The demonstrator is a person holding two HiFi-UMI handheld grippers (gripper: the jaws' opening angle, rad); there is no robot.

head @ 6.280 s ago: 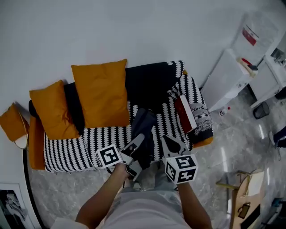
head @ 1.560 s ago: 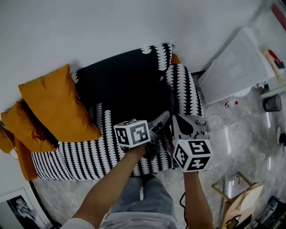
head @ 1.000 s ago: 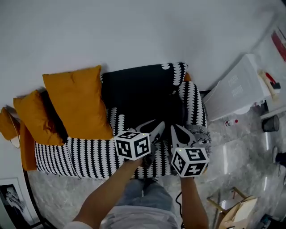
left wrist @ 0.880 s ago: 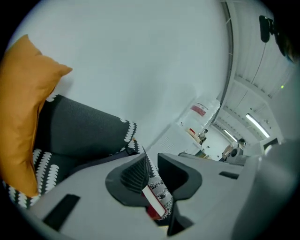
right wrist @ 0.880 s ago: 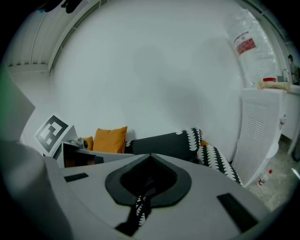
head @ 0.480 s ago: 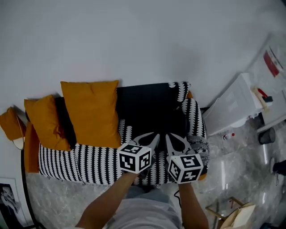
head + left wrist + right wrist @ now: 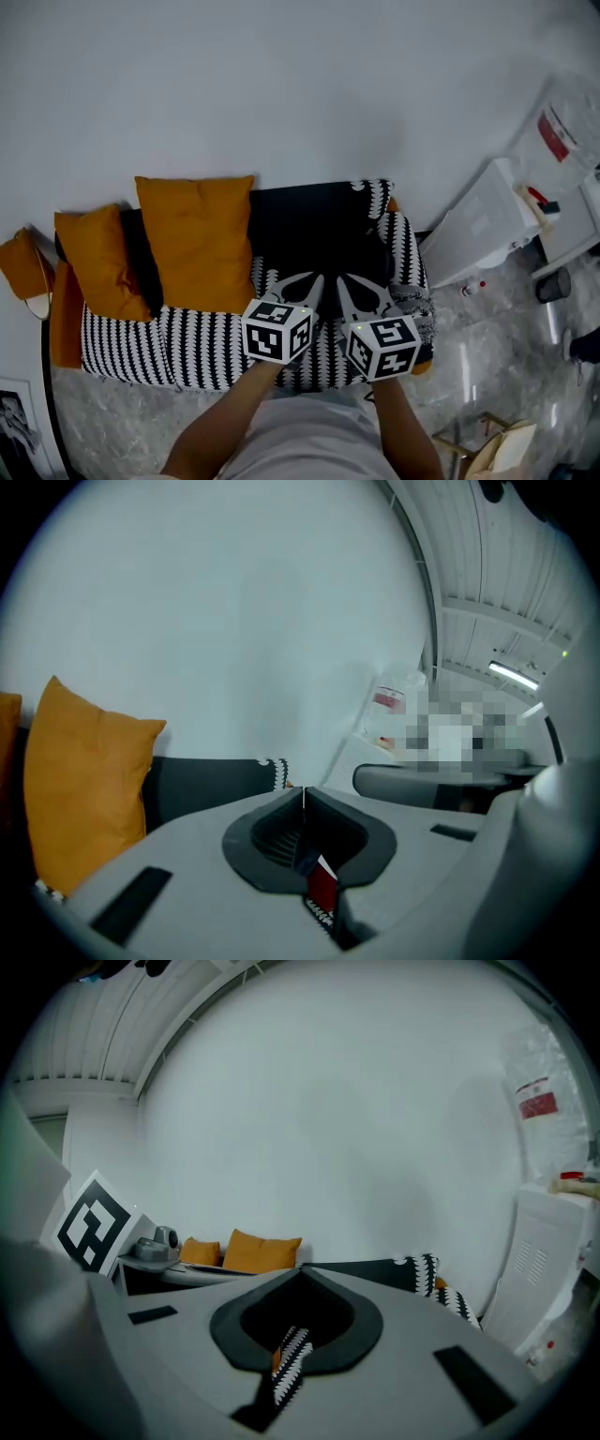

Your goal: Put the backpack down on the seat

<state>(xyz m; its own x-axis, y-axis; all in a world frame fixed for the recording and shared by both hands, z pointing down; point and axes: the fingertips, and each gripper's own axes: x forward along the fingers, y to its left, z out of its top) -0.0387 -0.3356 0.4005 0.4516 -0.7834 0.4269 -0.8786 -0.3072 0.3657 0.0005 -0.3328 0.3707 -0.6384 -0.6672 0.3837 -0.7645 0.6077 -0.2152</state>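
Black-and-white sofa (image 7: 131,342), one; grippers (image 7: 315,279) (image 7: 340,279), two

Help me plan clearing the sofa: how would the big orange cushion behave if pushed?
The big orange cushion looks plump and soft, so it would probably dent and flop rather than slide stiffly. It leans against the sofa back, so a push likely topples it.

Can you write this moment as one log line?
backpack: on sofa seat | left hand-held gripper: jaws just closed, empty | right hand-held gripper: shut, empty
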